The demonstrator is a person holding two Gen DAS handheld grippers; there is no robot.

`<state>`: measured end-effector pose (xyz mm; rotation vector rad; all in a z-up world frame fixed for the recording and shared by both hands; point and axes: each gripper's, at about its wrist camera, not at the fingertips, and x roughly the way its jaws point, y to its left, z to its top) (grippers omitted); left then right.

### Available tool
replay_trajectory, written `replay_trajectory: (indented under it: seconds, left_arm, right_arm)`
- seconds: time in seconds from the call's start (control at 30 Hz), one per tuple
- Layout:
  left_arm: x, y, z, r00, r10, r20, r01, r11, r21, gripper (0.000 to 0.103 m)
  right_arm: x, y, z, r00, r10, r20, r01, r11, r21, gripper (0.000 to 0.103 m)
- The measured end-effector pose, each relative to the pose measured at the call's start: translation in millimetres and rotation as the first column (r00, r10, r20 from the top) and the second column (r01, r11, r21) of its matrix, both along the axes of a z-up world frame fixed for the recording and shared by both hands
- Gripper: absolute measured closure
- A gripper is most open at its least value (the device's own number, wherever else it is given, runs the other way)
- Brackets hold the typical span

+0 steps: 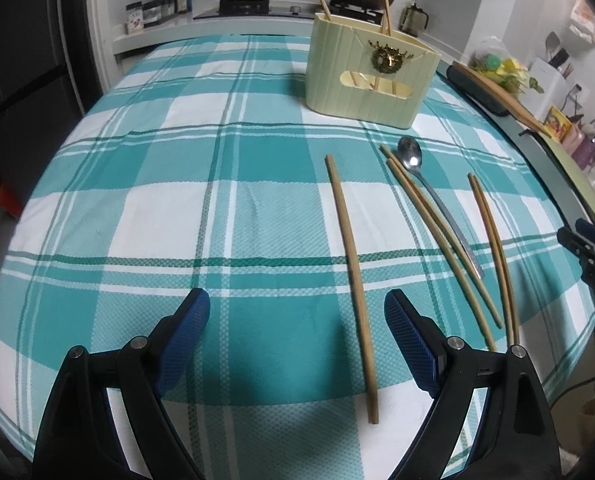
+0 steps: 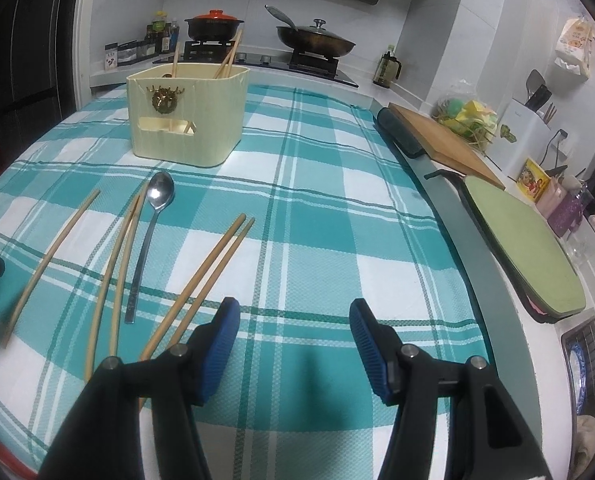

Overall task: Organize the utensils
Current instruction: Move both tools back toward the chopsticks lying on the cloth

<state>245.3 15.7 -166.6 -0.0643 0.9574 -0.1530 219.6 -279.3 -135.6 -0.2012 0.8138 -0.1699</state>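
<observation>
Chopsticks and one spoon lie on a blue-green checked tablecloth [image 1: 177, 184], and a few more chopsticks already stand in the cream holder [image 1: 361, 76] at the far side. Both grippers hang low over the cloth, pointing toward that holder. The left gripper [image 1: 297, 320] has its two blue pads spread wide with nothing between them; one lone chopstick [image 1: 351, 276] lies on the cloth in the gap, nearer the right pad. The right gripper [image 2: 294, 324] is spread wide too, holding nothing, with only cloth between its pads. Now count the things. One holder, with a gold deer badge [image 2: 164, 99] on its front. Three chopsticks stick out of its top in the right view. Five chopsticks lie flat: the lone one, a pair [image 1: 437, 240] touching the spoon's handle, and a pair [image 2: 201, 276] whose near ends run under the right gripper's left finger. One metal spoon [image 2: 153, 224] lies with its bowl toward the holder.
</observation>
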Motion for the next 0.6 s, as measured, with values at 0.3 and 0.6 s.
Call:
replay_trajectory:
  seconds: [0.3,0.6]
  left_arm:
    - [4,2,-10,1.0,0.012,-0.02,-0.012,1.0,0.008,0.013]
    - [9,11,-18,0.998,0.044,-0.038,-0.044,0.999,-0.006,0.013]
  right_arm:
    - [7,-1,-8,1.0,-0.004,-0.016,0.004,1.0,-0.002,0.045]
    - [12,-31,-34,0.995,-0.089,-0.049,0.098,0.97,0.224,0.045]
